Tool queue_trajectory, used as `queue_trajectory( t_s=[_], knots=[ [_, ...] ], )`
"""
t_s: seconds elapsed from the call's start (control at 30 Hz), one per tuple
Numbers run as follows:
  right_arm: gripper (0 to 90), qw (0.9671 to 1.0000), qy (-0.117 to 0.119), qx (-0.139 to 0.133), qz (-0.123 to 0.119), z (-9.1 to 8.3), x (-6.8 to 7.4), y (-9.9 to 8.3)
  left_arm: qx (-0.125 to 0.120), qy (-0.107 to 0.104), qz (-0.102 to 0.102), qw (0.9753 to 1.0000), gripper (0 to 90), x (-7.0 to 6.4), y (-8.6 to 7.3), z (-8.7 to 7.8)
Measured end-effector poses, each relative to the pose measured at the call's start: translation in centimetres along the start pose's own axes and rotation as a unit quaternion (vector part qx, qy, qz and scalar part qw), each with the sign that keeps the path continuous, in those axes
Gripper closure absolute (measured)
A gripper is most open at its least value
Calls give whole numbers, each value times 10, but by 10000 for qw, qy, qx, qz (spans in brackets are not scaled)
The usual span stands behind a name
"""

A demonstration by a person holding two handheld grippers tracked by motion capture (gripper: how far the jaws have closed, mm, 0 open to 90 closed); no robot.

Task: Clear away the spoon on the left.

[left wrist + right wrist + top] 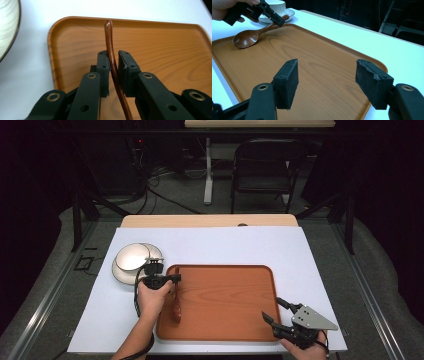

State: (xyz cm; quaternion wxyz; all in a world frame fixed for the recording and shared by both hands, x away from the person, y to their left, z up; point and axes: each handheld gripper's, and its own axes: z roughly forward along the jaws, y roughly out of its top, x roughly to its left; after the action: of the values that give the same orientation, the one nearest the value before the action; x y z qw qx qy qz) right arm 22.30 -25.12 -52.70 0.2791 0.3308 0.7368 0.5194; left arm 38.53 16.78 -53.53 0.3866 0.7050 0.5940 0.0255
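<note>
Counts: one wooden spoon, one tray, one bowl on one saucer.
Spoon: left part of tray, lower centre-left of the high view.
Left gripper: jaws nearly closed around the spoon handle.
Right gripper: jaws wide apart, holding nothing, lower right over the tray corner.

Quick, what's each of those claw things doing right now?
Left gripper: closed on the handle of the wooden spoon, over the tray.
Right gripper: open, holding nothing.
</note>
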Motion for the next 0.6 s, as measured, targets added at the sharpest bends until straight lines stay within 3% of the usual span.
queue_trajectory(
  t_s=[0.17,0.6],
  knots=[
    [347,10000,12,6,4,0,0,0,-27,306,104,9995,767,-3,-3,4],
    [346,10000,25,11,32,0,0,0,35,642,279,9975,698,-4,-8,10]
  ],
)
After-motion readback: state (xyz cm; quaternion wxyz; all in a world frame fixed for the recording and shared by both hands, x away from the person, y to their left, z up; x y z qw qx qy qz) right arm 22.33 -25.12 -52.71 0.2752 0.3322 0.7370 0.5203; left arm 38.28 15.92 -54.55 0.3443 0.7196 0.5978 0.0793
